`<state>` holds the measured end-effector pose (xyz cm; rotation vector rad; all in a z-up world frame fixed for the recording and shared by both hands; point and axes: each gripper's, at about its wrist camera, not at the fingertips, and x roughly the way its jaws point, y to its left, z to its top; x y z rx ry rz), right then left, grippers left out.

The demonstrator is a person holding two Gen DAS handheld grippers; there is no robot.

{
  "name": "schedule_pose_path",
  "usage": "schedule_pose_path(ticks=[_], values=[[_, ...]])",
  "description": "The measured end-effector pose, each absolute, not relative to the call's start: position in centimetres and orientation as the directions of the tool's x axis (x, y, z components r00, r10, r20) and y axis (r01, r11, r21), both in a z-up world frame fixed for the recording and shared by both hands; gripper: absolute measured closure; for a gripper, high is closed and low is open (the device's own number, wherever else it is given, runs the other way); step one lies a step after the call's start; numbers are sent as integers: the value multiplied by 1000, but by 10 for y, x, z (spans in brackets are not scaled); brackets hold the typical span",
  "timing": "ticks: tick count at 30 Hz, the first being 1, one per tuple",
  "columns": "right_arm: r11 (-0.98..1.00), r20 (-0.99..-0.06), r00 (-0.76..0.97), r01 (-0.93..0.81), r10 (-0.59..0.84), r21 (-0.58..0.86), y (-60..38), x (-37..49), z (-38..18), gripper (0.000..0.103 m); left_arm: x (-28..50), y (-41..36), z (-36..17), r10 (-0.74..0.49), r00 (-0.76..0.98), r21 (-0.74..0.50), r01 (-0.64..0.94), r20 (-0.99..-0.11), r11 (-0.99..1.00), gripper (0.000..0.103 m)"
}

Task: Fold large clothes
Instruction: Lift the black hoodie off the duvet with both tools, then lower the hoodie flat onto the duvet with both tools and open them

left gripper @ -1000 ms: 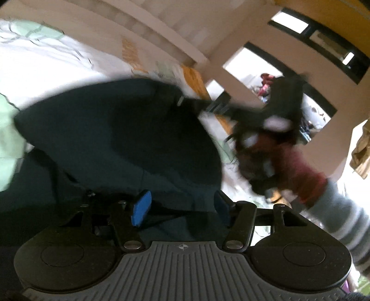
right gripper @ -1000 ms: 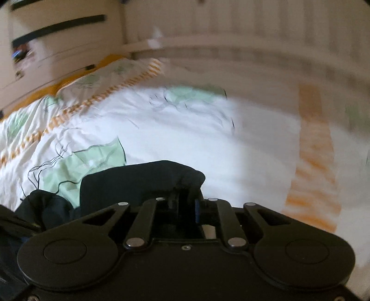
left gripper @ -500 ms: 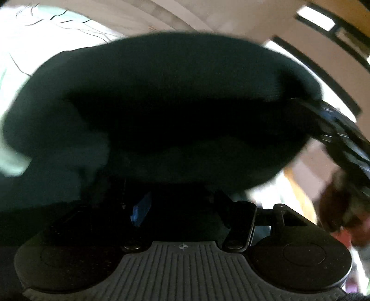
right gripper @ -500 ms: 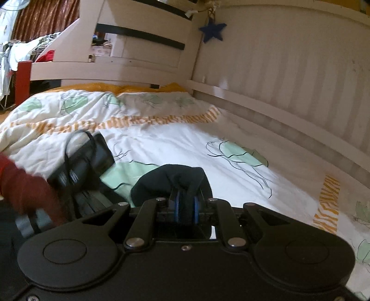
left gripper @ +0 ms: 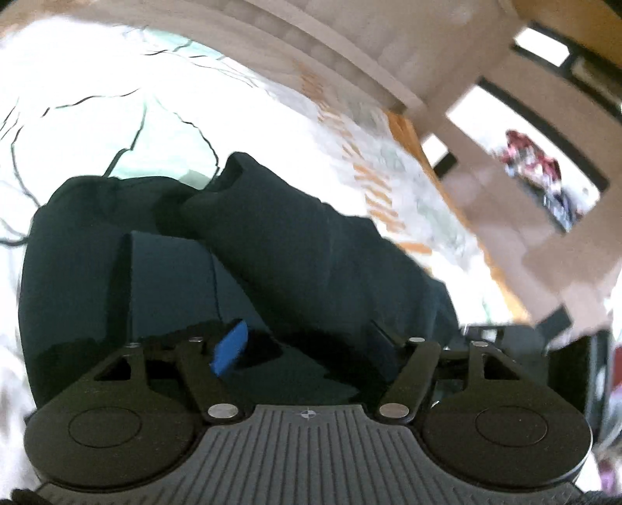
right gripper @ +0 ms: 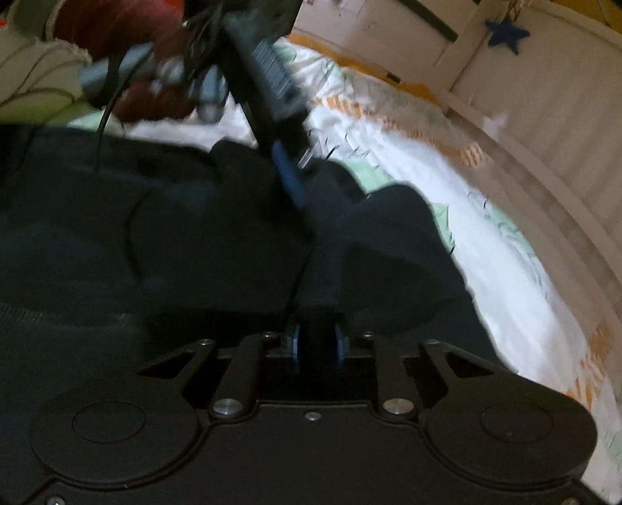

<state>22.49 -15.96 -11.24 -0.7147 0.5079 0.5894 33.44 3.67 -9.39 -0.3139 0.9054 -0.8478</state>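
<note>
On the leaf-print bedsheet (left gripper: 116,97): dark garment (left gripper: 272,248), bunched, beside the slatted bed rail (right gripper: 563,128). Left gripper (left gripper: 307,345): jaws spreading, cloth lying loose between. Right gripper (right gripper: 317,345): jaws easing apart, a fold of cloth between the blue pads (right gripper: 296,345).

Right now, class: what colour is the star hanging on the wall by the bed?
Dark blue; the star shows best in the right wrist view.
</note>
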Motion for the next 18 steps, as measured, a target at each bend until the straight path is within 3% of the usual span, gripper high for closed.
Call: schedule_pose_path(ticks=[4, 7, 12, 15, 17, 18], values=[[712, -573, 743, -606, 346, -355, -173, 221, -97, 54, 344, 25, -82, -763, 378, -598, 473, -525, 647, 25], [816, -518, 778, -529, 355, -234, -195, 220, -76, 39, 353, 29, -81, -758, 420, -623, 434, -499, 651, 25], [955, -477, 828, -269, 295, 124, -255, 243, -61, 34, 373, 16, -89, -740, 444, -660, 354, -505, 663, 25], [952, -526, 811, -115, 255, 284, -280, 267, -66, 34, 379, 9, -96, -735, 426, -655, 349, -527, 671, 27], [943, -560, 793, -55, 241, 329, -285, 281, -71, 34, 380, 5, -99, -727, 421, -641, 352, -542, 682, 34], [939, -578, 781, -32, 237, 342, -287, 285, -74, 34, 380, 4, -101, -726, 422, -637, 357, -543, 683, 48]])
